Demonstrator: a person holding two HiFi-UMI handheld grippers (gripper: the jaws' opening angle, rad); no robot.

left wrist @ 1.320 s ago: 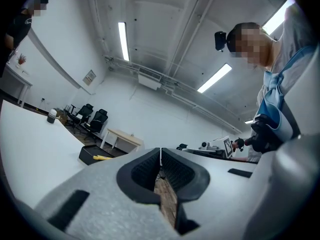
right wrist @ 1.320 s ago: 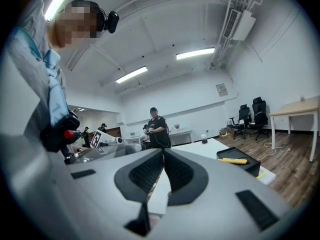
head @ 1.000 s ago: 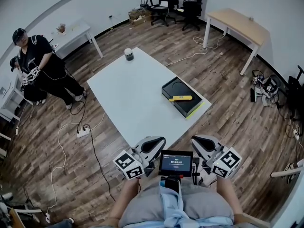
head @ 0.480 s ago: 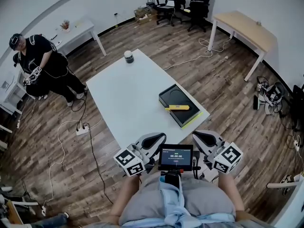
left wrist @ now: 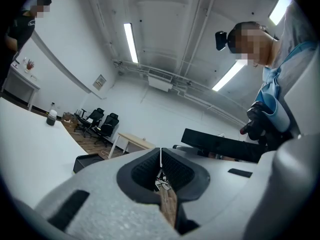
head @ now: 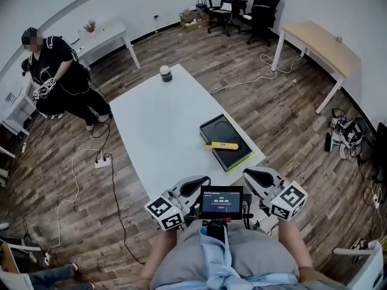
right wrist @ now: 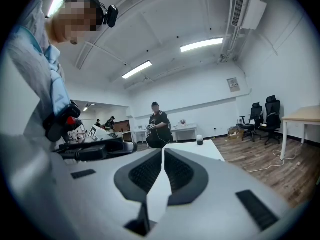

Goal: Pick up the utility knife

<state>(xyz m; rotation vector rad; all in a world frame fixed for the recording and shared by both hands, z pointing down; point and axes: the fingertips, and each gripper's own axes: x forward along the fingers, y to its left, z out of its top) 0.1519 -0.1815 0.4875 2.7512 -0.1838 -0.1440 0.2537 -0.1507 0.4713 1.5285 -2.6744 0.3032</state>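
The yellow utility knife (head: 222,145) lies on top of a flat black case (head: 214,130) near the right edge of the white table (head: 163,122). Both grippers are held close to my chest, just short of the table's near corner and well short of the knife. My left gripper (head: 199,180) points level with its jaws meeting at the tips and nothing between them (left wrist: 160,154). My right gripper (head: 249,174) is likewise shut and empty (right wrist: 163,151). The black case (left wrist: 87,161) shows low at the left of the left gripper view; the knife itself is not seen there.
A small dark jar (head: 165,73) stands at the table's far end. A person in black (head: 57,71) stands at the left by a white desk (head: 106,32). A wooden desk (head: 320,41), office chairs (head: 251,2) and floor cables with a power strip (head: 103,161) surround the table. A small screen (head: 221,201) sits between the grippers.
The table, case and knife have drawn nearer in the head view as I moved forward. Both grippers kept their place in front of my chest and stayed shut.
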